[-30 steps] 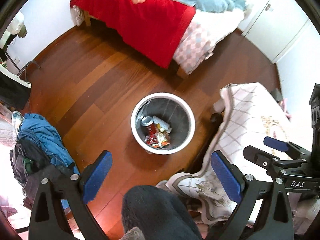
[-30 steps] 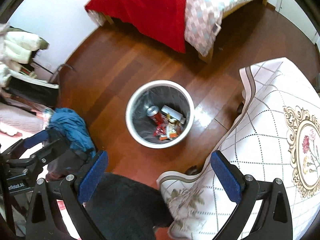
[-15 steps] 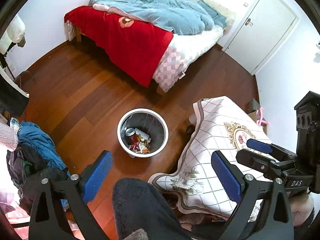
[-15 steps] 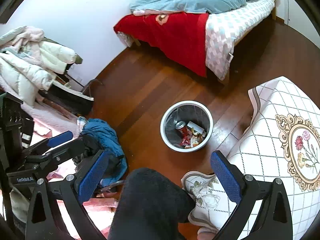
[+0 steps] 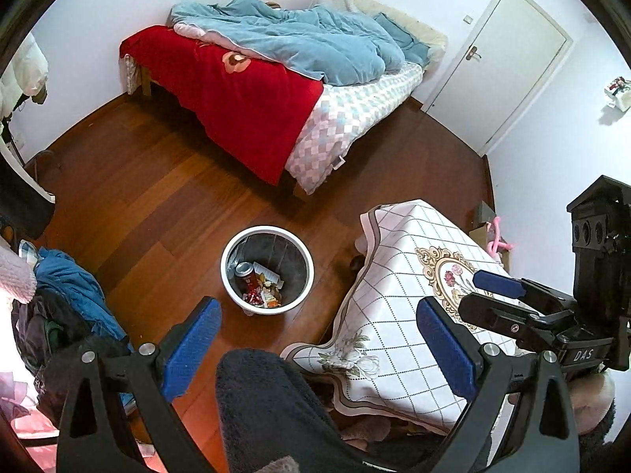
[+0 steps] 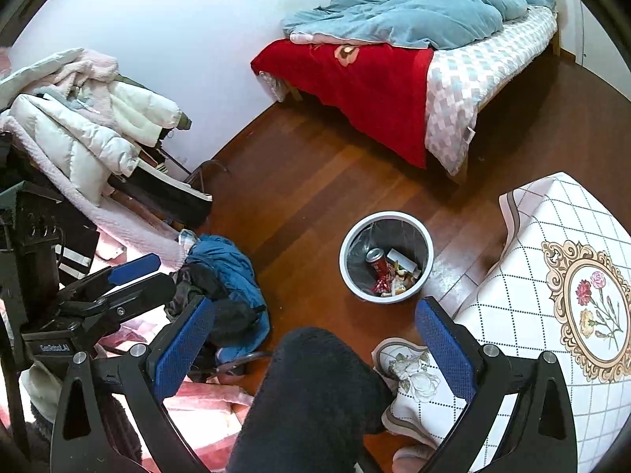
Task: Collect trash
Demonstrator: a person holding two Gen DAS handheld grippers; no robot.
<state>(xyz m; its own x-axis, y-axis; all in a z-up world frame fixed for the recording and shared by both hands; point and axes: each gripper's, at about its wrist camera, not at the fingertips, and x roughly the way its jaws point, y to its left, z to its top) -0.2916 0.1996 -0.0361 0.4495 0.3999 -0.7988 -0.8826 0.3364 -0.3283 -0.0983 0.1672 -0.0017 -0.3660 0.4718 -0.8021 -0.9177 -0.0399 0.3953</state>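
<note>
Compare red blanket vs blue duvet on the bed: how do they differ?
The red blanket lies flat and hangs over the bed's side toward the floor; the blue duvet is bunched in rumpled folds on top. The red blanket carries a flower motif; the blue duvet's visible face is plain. Both lie on the same bed.

A home bedroom; an unmade bed (image 5: 276, 90) with a blue duvet (image 5: 315, 43) and red blanket (image 5: 240, 106); wooden floor (image 5: 157, 197); coats (image 6: 86, 126) heaped by the wall; a cloth-covered table (image 5: 398, 315).
</note>
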